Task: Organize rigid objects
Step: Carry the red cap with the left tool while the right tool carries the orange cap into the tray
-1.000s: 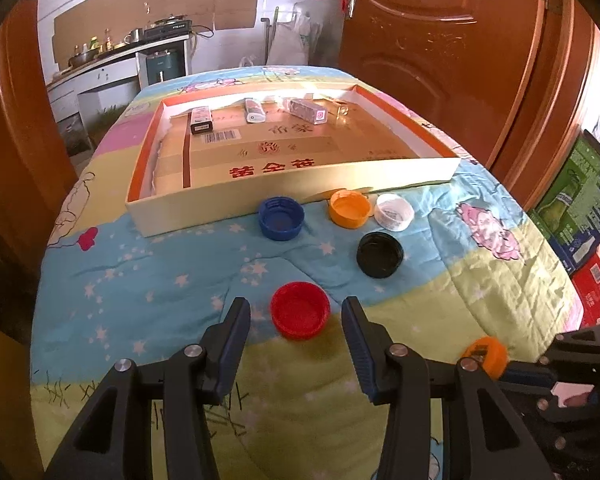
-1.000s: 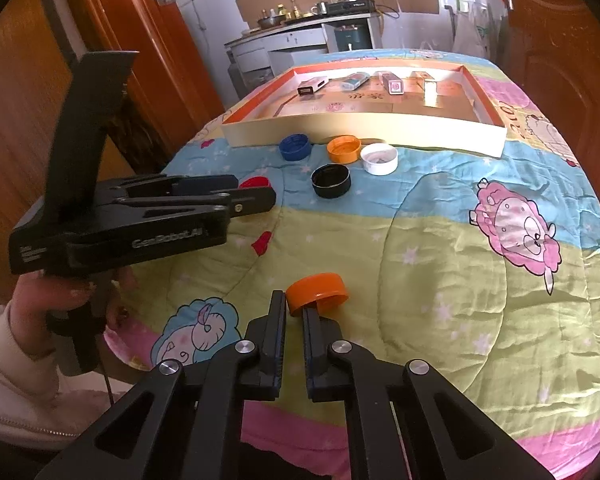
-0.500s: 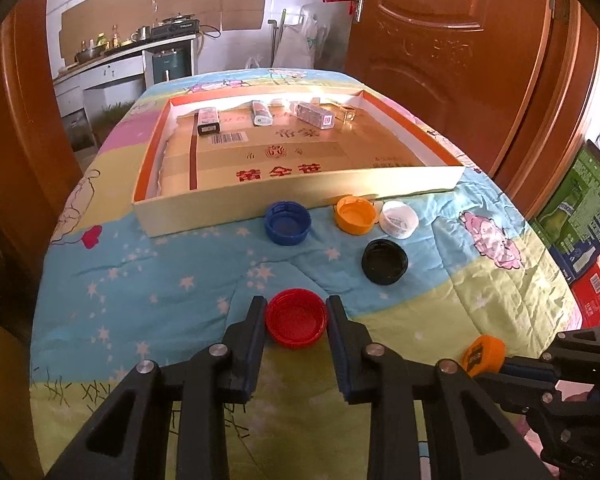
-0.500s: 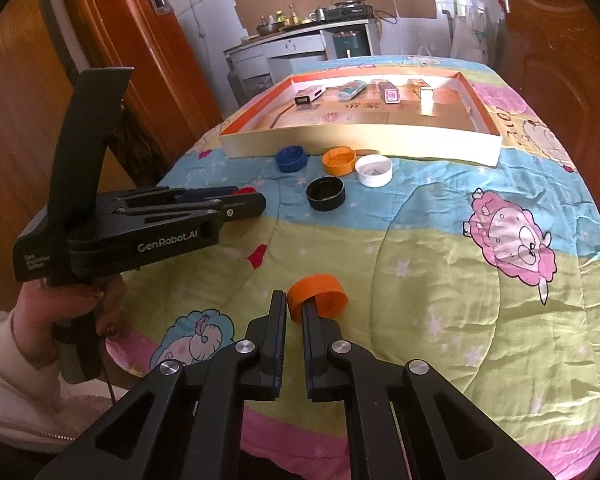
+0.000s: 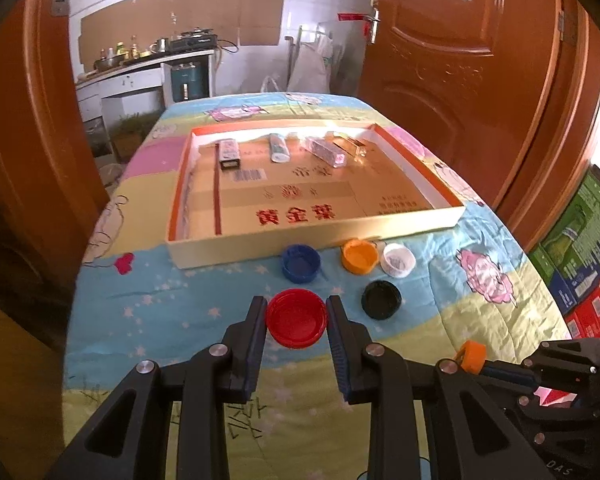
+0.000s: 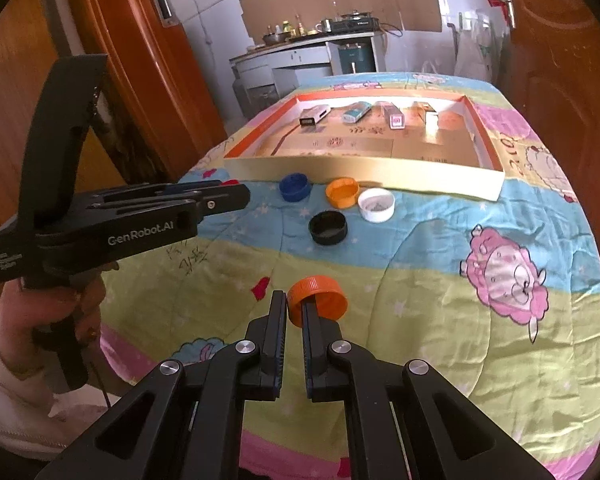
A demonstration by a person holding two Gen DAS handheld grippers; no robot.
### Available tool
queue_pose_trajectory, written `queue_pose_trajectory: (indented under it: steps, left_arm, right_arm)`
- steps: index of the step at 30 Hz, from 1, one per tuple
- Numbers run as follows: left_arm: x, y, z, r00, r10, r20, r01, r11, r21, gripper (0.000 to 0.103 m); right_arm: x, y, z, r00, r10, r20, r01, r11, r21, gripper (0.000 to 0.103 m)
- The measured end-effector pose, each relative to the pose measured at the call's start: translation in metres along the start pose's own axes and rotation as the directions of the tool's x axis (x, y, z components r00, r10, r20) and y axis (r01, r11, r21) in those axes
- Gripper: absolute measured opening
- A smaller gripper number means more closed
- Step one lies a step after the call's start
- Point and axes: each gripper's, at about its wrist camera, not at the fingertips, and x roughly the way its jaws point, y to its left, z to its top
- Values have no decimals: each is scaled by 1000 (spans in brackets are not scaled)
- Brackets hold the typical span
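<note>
My left gripper (image 5: 296, 322) is shut on a red bottle cap (image 5: 296, 323), held above the quilt. My right gripper (image 6: 294, 308) is shut on the rim of an orange bottle cap (image 6: 318, 300), also seen in the left wrist view (image 5: 471, 356). On the quilt lie a blue cap (image 5: 301, 263), an orange cap (image 5: 359, 255), a white cap (image 5: 398, 260) and a black cap (image 5: 381, 300). Behind them stands a shallow cardboard tray (image 5: 312, 232) with several small boxes along its far side (image 5: 230, 155).
The table is covered by a cartoon quilt (image 6: 460, 280). Wooden doors (image 5: 460, 60) stand to the right and left. Coloured cartons (image 5: 580, 248) are stacked at the right. A kitchen counter (image 5: 140, 68) is behind. The left gripper body (image 6: 100, 220) is at the left in the right wrist view.
My left gripper closed on the red cap and lifted it forward toward the tray. My right gripper kept hold of the orange cap and moved forward.
</note>
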Motion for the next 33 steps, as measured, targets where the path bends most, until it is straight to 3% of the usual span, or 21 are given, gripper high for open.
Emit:
queue_pose_trajectory:
  steps: [11, 33]
  left_arm:
    - [-6, 8, 13, 999, 45, 17, -44, 998, -38, 30]
    - [16, 14, 58, 998, 38, 43, -35, 996, -82, 30]
  right_arm:
    - [0, -4, 19, 1000, -6, 28, 6, 1000, -15, 8]
    - [9, -28, 84, 993, 8, 118, -5, 1000, -28, 8]
